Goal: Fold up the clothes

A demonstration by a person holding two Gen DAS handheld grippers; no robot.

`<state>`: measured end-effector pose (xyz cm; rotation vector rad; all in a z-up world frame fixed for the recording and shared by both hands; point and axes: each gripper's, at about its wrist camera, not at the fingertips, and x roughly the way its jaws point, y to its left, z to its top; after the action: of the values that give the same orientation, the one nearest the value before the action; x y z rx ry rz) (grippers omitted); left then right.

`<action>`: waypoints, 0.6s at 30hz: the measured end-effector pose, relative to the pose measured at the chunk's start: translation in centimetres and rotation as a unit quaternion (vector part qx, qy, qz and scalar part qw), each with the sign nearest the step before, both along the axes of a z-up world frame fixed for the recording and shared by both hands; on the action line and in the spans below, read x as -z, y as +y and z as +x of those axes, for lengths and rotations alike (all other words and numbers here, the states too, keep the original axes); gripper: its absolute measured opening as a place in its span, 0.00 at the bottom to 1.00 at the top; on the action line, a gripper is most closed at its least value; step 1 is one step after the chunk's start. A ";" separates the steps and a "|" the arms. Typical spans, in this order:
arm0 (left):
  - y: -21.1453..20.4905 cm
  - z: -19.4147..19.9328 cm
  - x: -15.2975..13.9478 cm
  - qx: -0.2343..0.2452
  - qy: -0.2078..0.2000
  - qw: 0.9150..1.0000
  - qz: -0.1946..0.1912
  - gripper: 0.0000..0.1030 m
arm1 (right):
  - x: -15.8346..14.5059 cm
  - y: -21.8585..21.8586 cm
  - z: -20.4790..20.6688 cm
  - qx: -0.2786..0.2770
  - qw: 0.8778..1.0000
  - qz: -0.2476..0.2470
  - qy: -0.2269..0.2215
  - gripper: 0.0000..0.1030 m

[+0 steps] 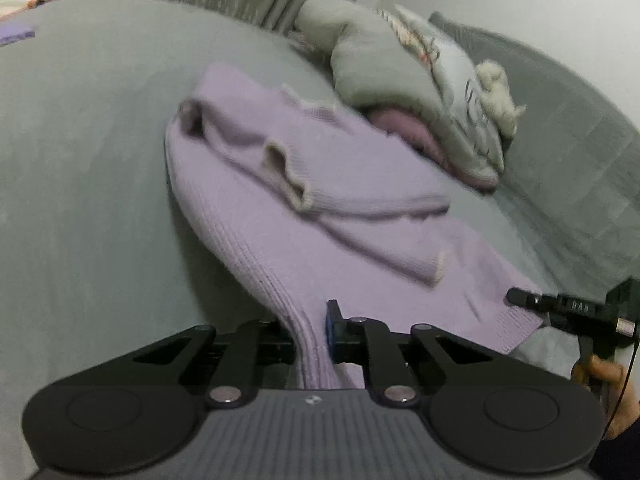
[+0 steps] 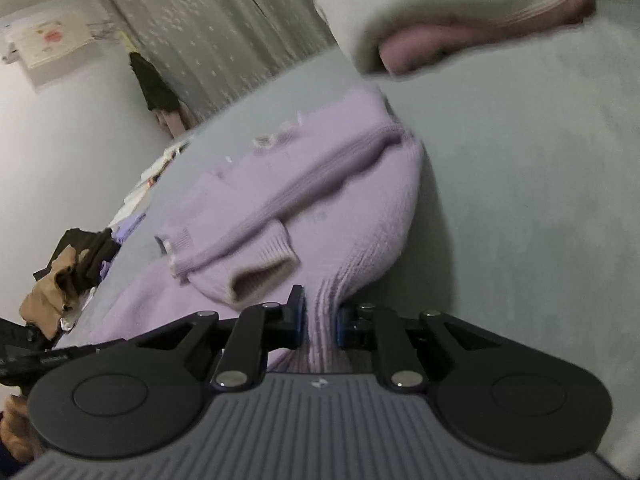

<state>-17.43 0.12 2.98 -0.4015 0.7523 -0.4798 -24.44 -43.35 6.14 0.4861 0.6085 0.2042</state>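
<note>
A lilac knitted sweater lies on the grey bed sheet, its sleeves folded across the body. My left gripper is shut on the ribbed hem at the near left corner, with the knit bunched between the blue pads. In the right wrist view the same sweater stretches away from me, and my right gripper is shut on the ribbed hem at its near right corner. The right gripper also shows at the right edge of the left wrist view, held by a hand.
A bunched grey quilt with a pink lining lies beyond the sweater, against a grey padded headboard. Curtains hang behind the bed. Dark and tan clothes are piled at the bed's left side.
</note>
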 end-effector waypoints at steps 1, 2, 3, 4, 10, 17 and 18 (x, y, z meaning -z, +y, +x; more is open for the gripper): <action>0.3 0.1 -0.3 -0.004 -0.001 1.000 -0.009 0.11 | -0.5 -0.1 -0.1 0.001 1.000 0.004 -0.011 0.15; 0.6 0.2 -0.5 -0.007 0.000 1.000 -0.017 0.11 | -0.7 -0.3 -0.2 0.003 1.000 0.007 -0.015 0.15; 0.8 0.4 -0.6 -0.008 0.001 1.000 -0.025 0.11 | -1.0 -0.4 -0.2 0.004 1.000 0.010 -0.020 0.15; 0.8 0.4 -0.6 -0.007 0.002 1.000 -0.024 0.11 | -1.2 -0.6 -0.3 0.005 1.000 0.013 -0.025 0.15; -1.6 -0.4 0.3 0.012 0.001 0.995 0.101 0.11 | -0.1 -0.8 0.9 0.018 1.000 -0.010 0.021 0.15; -3.3 -1.6 1.2 0.015 -0.019 0.982 0.190 0.11 | 0.3 0.3 0.2 0.029 0.996 -0.076 0.048 0.15; -3.3 -1.6 1.1 0.015 -0.020 0.981 0.192 0.11 | 0.3 0.3 0.0 0.034 0.995 -0.079 0.050 0.15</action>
<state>-19.06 -3.15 1.86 -0.0201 0.7920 -0.3588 -24.46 -43.04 5.79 0.3650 0.6984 0.0662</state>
